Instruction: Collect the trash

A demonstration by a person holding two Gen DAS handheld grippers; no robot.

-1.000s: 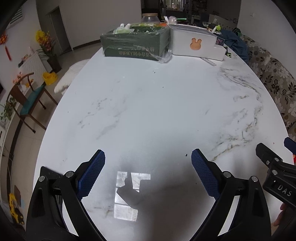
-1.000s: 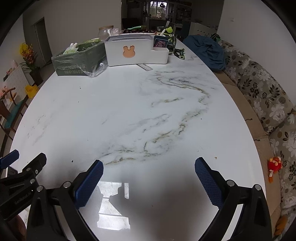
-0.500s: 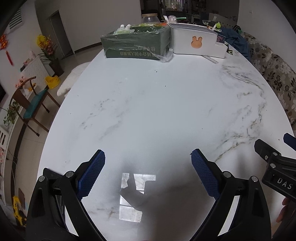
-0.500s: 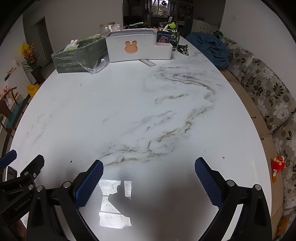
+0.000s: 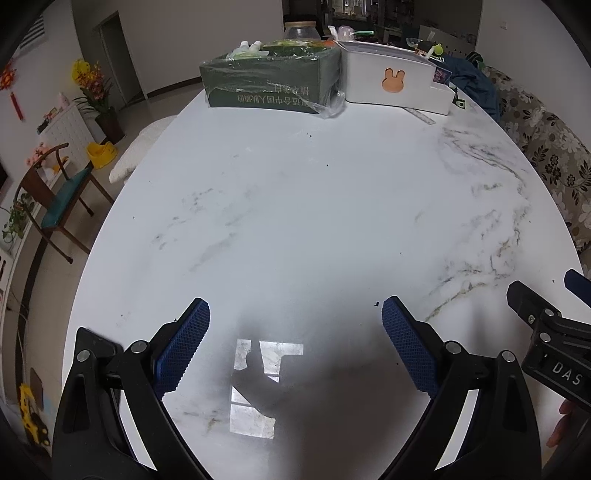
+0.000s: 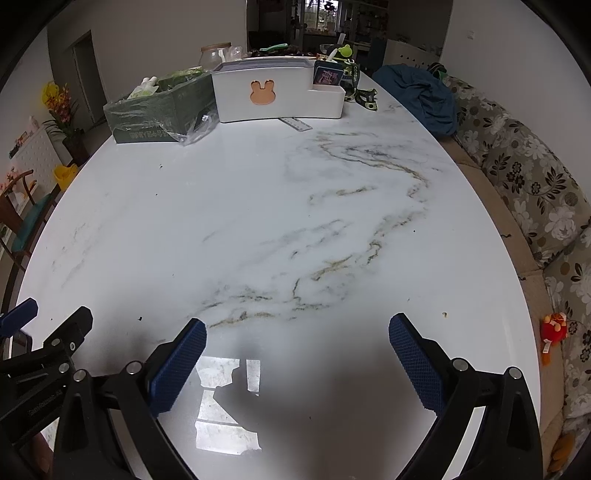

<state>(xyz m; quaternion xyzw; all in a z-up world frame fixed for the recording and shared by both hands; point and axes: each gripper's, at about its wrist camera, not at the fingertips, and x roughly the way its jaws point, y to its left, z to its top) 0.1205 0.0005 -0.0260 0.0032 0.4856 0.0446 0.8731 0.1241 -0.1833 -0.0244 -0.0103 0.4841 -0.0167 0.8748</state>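
Observation:
Both grippers hover over the near end of a white marble table [image 5: 295,184]. My left gripper [image 5: 295,306] is open with nothing between its blue pads. My right gripper [image 6: 297,323] is open and empty too; its black frame [image 5: 546,325] shows at the right edge of the left wrist view. A few tiny dark specks lie on the marble, one [image 5: 376,304] by my left gripper's right fingertip. A yellowish crumb [image 6: 445,314] lies right of my right gripper. Loose clear plastic wrap [image 5: 328,107] hangs off a green box [image 5: 269,83] at the far end.
A white organiser with a bunny cut-out [image 6: 277,92] stands beside the green box, with a ruler [image 6: 299,125] in front and a glass jar [image 5: 301,29] behind. A flowered sofa [image 6: 535,184] with a blue cloth [image 6: 424,96] runs along the right. A wooden chair [image 5: 55,206] stands left.
Both views have drifted slightly, so the far boxes sit a little higher in frame. Both grippers stay open and empty side by side.

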